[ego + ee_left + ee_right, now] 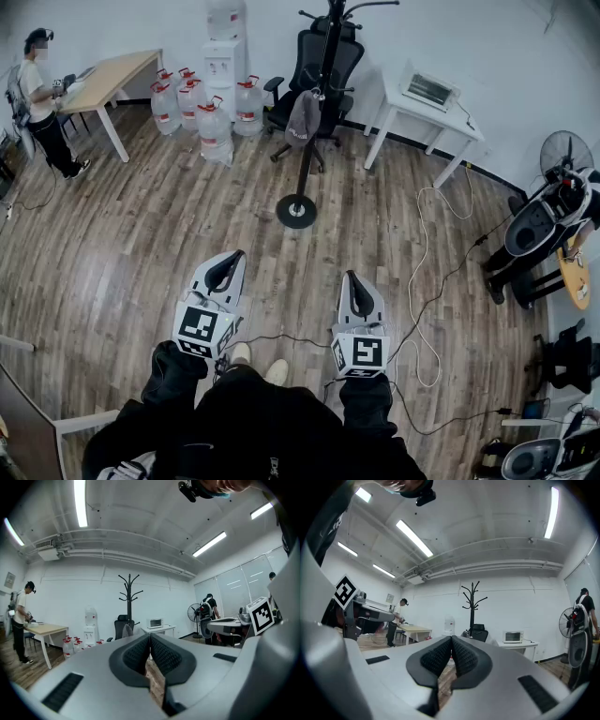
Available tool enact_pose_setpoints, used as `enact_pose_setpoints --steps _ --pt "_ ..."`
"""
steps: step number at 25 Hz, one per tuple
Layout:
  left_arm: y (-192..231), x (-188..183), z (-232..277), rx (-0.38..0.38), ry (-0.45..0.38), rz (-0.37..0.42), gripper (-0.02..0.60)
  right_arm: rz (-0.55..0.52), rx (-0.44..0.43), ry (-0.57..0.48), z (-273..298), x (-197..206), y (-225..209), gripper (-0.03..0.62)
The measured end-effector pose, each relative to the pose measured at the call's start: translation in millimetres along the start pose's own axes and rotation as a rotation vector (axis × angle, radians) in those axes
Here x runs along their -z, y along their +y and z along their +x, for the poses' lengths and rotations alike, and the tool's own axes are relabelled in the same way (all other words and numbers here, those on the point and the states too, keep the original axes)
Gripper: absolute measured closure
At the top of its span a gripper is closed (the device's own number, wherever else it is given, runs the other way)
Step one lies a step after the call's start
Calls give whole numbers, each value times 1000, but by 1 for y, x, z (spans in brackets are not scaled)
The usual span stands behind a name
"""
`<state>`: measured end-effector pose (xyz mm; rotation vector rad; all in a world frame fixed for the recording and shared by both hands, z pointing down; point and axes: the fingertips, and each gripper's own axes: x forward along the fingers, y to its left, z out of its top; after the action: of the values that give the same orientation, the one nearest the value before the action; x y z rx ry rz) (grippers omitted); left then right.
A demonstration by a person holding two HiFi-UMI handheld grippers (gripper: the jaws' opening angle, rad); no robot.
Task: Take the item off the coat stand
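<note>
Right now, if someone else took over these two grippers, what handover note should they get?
Left gripper: shut, empty, held level.
Right gripper: shut, empty, held level.
Coat stand: ahead across the wooden floor, well beyond both grippers.
Grey item: hangs partway up the stand, in front of the black office chair.
Done: nothing; the item is on the stand.
Left: walk up, open a gripper, grip the item, lift it off.

I see wood floor point(122, 244). Stand point(308, 164) on it mid-room, round base down. Jugs point(202, 108) cluster near back wall. Chair point(349, 61) behind stand. White cable point(425, 239) snakes at right.
</note>
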<state>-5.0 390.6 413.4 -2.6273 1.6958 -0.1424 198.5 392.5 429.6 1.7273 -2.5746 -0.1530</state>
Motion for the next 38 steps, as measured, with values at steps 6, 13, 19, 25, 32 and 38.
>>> enact_pose_setpoints --steps 6,13,19,25,32,38 --pt "-8 7 -4 -4 5 1 558 17 -2 -19 -8 4 3 577" --pt "-12 10 -1 -26 20 4 558 18 -33 -20 2 5 0 577" --pt "5 4 3 -61 20 0 558 23 -63 -22 23 -1 4 577" --pt "18 10 12 -82 15 0 558 20 -81 -23 42 7 7 578" --pt "46 13 60 -72 30 1 558 29 -71 -11 94 14 -6 577" --pt "87 8 125 -49 37 -9 558 34 -54 8 163 17 -21 577"
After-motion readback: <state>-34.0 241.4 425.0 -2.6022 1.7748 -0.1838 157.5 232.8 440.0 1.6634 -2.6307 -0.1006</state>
